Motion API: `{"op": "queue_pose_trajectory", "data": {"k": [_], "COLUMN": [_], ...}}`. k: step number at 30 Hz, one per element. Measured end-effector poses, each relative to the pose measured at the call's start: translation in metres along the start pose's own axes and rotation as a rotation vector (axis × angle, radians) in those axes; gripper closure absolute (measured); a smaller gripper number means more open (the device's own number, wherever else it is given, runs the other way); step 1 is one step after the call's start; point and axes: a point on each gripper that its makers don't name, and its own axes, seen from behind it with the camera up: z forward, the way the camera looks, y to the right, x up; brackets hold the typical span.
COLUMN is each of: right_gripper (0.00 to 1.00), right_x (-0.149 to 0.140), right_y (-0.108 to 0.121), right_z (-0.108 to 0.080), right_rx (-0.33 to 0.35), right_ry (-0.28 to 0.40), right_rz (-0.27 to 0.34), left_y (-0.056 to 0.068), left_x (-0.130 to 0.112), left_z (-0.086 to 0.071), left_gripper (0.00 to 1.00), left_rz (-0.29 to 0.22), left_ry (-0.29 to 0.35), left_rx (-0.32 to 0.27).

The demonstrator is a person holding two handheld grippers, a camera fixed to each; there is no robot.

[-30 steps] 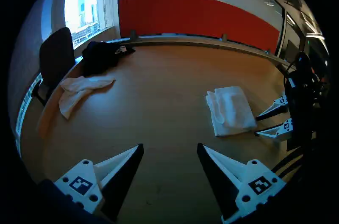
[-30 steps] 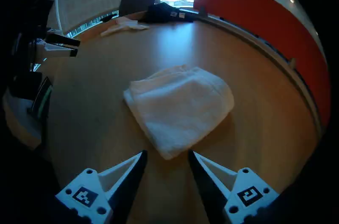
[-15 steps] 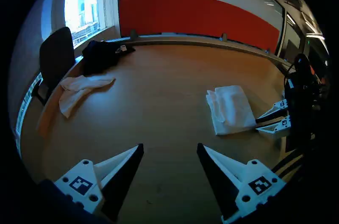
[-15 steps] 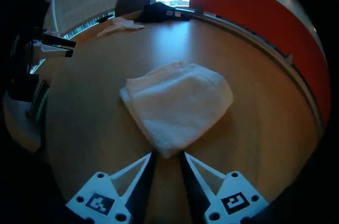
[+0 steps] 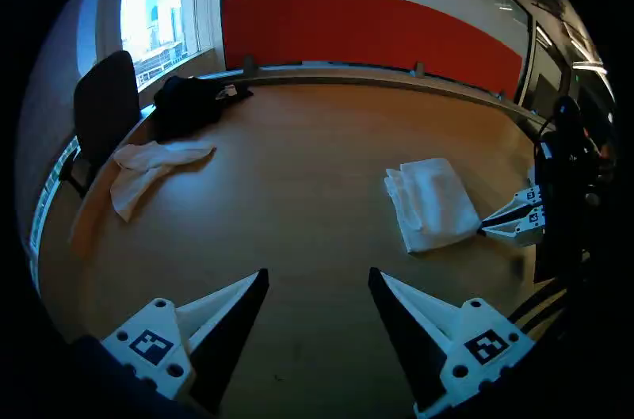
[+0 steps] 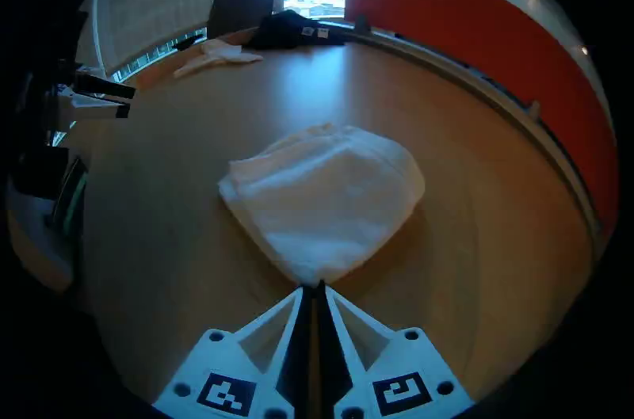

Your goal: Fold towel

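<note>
A folded white towel [image 5: 432, 203] [image 6: 325, 193] lies on the round wooden table [image 5: 301, 150]. In the right gripper view my right gripper [image 6: 317, 287] is shut, its tips pinching the towel's near corner. The left gripper view shows that same right gripper [image 5: 485, 229] at the towel's right edge, held by a person in dark clothing. My left gripper [image 5: 317, 276] hovers open over bare table, well short of the towel and with nothing between its fingers. It also appears at the far left of the right gripper view as the left gripper [image 6: 125, 100].
A crumpled white cloth [image 5: 150, 165] [image 6: 214, 55] and a black garment [image 5: 190, 102] [image 6: 293, 27] lie at the table's far side near a dark chair [image 5: 103, 110]. A red partition [image 5: 364, 31] runs behind the table's raised rim.
My right gripper has moved in and shut on the towel's near corner, going from wide open to fully closed. The left gripper has stayed still and open.
</note>
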Motion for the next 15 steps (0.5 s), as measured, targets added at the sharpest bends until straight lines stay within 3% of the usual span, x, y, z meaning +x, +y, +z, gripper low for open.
{"op": "queue_pose_trajectory", "data": {"k": [6, 15], "right_gripper": [0.95, 0.95], "right_x": [0.026, 0.091], "right_y": [0.009, 0.027], "right_z": [-0.015, -0.047], "right_rx": [-0.021, -0.058], "right_ry": [0.050, 0.158], "right_rz": [-0.022, -0.037], "left_y": [0.003, 0.009], "left_x": [0.005, 0.022], "left_z": [0.000, -0.003], "left_gripper": [0.06, 0.06], "left_rz": [0.003, 0.016], "left_ry": [0.007, 0.034], "left_rx": [-0.004, -0.012]}}
